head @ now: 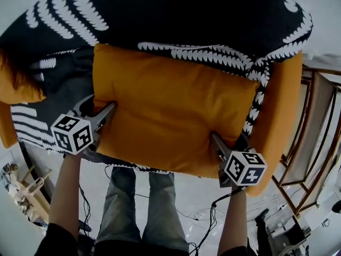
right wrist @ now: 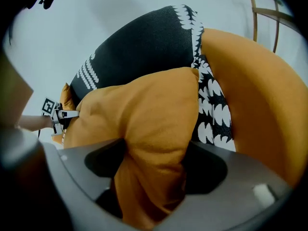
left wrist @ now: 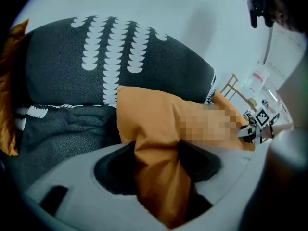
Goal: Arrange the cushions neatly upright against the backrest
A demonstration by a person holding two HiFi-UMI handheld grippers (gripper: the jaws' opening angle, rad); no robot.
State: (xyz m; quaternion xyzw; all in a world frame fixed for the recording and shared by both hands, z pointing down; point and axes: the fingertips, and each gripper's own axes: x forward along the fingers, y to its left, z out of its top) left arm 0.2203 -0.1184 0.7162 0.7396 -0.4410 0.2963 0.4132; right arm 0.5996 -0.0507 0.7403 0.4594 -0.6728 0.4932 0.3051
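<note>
A plain orange cushion [head: 176, 111] lies flat across the seat of an armchair, its far edge against a large black cushion with white leaf print [head: 186, 20] that leans on the backrest. My left gripper [head: 105, 113] is shut on the orange cushion's near left corner, and its fabric [left wrist: 149, 119] is bunched between the jaws [left wrist: 156, 165]. My right gripper [head: 217, 143] is shut on the near right corner, with a thick fold of the orange cushion [right wrist: 139, 114] pinched between its jaws [right wrist: 154, 170]. The black cushion [left wrist: 110, 66] [right wrist: 144, 47] stands behind it.
Orange padded armrests flank the seat at the right [head: 277, 116] and at the left [head: 16, 84]. Dark patterned fabric [head: 58, 84] covers the seat's left part. A wooden frame [head: 314, 137] stands at the right. Cables [head: 213, 212] lie on the floor by the person's legs [head: 133, 207].
</note>
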